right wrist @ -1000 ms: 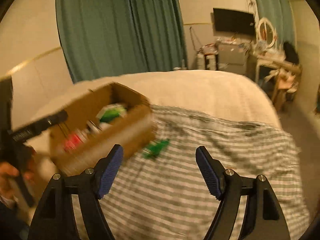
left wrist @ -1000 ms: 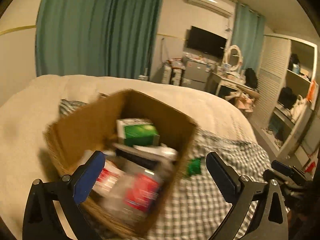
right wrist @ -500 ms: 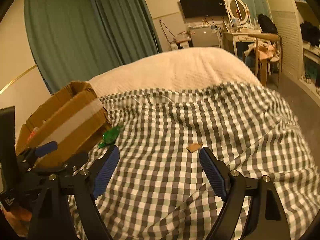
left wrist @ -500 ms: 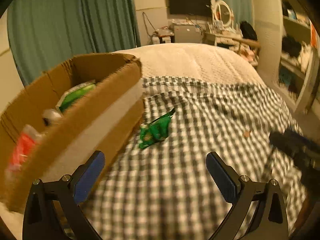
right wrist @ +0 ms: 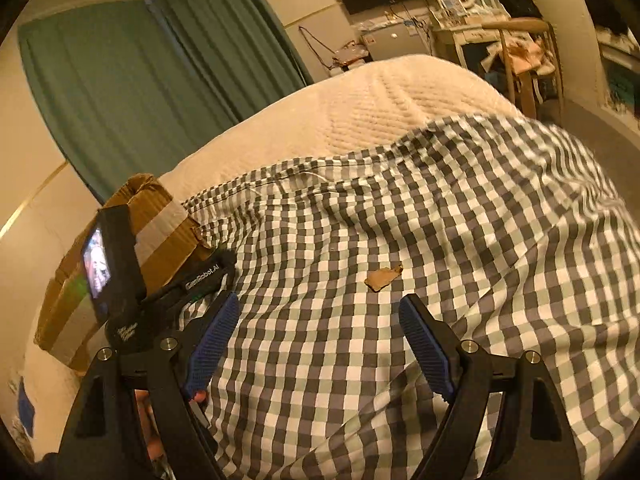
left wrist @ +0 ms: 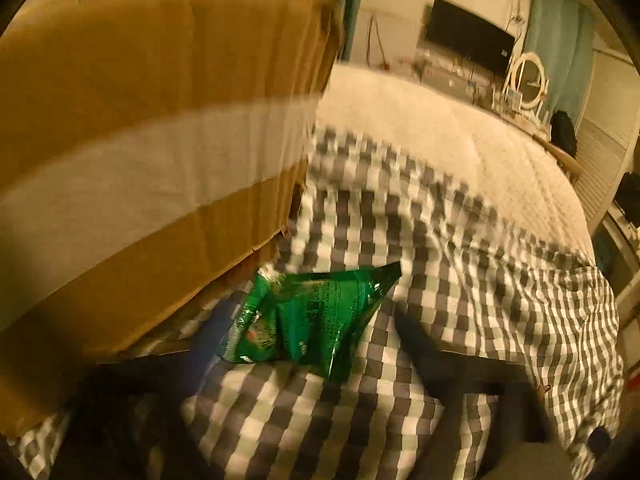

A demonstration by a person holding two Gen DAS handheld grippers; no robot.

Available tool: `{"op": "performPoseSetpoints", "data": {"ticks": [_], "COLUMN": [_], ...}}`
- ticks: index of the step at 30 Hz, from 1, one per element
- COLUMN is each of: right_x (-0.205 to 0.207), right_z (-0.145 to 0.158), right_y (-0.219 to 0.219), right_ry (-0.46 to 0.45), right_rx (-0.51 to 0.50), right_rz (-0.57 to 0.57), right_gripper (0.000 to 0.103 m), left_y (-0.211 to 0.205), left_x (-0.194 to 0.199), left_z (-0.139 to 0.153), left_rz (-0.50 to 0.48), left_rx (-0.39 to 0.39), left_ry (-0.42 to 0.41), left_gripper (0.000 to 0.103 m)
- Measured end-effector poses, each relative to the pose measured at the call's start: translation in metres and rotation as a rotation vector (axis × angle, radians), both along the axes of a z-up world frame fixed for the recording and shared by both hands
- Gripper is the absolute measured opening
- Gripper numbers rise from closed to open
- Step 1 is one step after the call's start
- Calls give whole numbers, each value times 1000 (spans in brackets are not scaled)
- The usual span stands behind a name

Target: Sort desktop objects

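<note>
The green snack packet (left wrist: 316, 316) lies flat on the checked blanket (left wrist: 480, 280), right at the foot of the cardboard box (left wrist: 140, 160), nearly touching its lower corner. Its long axis runs on a slant in the left wrist view: one pointed corner aims up and to the right, away from the box, while the crumpled end sits low on the left beside the cardboard. The printed side faces up (the lettering is too small to read).

The left gripper (left wrist: 304, 344) is down close over the packet, its jaws spread wide, one blurred finger on either side of the packet, gripping nothing. The blur hides whether either finger touches the wrapper.

The right gripper (right wrist: 320, 344) hangs over bare blanket well to the side, jaws wide apart and empty. A small scrap of brown cardboard (right wrist: 383, 276) lies on the checks just ahead of its blue pads (right wrist: 424, 350). From that side the box (right wrist: 160, 232), with its band of pale tape, stands at the left, partly behind the left gripper's body.
</note>
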State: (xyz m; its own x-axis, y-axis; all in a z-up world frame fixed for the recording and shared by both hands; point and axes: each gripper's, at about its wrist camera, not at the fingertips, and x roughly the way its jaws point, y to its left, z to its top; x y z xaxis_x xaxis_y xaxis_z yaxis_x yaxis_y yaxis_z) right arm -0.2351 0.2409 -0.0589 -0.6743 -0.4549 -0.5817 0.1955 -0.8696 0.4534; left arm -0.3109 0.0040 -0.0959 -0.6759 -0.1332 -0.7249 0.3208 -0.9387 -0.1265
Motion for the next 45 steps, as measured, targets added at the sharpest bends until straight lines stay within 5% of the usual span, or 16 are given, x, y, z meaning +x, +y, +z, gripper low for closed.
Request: {"op": "performPoseSetpoints", "data": {"ticks": [4,11,18,22,25,27,30,36,45], "right_x": [-5,8,43,58,66,71,81,98,91], "right_z": [-6,29,81,99,105,116,134,158,132], "right_y": [8,-1,-25,-42,-55,-70,-90,-119,-118], "right_ry": [-41,69,180,209,217,231,270,332,252], "right_rx": [-44,39,101,132,148,187,239,312,367], "right_rz": [-11,14,69,103,124,141,142,131,81], "right_gripper": [82,82,82,83,85,90,103,103,102], "left_y": [1,5,-29,-77,-121,-146,-159,-119,-67], "left_x": [5,66,137,127,107,103,119,139,186], "left_z": [2,40,172,211,199,180,159,156,158], "left_rz": [-60,-185,-249,-195,-95,-56,3,-92,-149], "left_rx": [-8,5,55,42,-12,-19,-24,-136,-231], "left_ry": [-17,-11,209,238,175,111,143,119,167], "left_gripper": [38,37,37,38,43,72,98,103,103]}}
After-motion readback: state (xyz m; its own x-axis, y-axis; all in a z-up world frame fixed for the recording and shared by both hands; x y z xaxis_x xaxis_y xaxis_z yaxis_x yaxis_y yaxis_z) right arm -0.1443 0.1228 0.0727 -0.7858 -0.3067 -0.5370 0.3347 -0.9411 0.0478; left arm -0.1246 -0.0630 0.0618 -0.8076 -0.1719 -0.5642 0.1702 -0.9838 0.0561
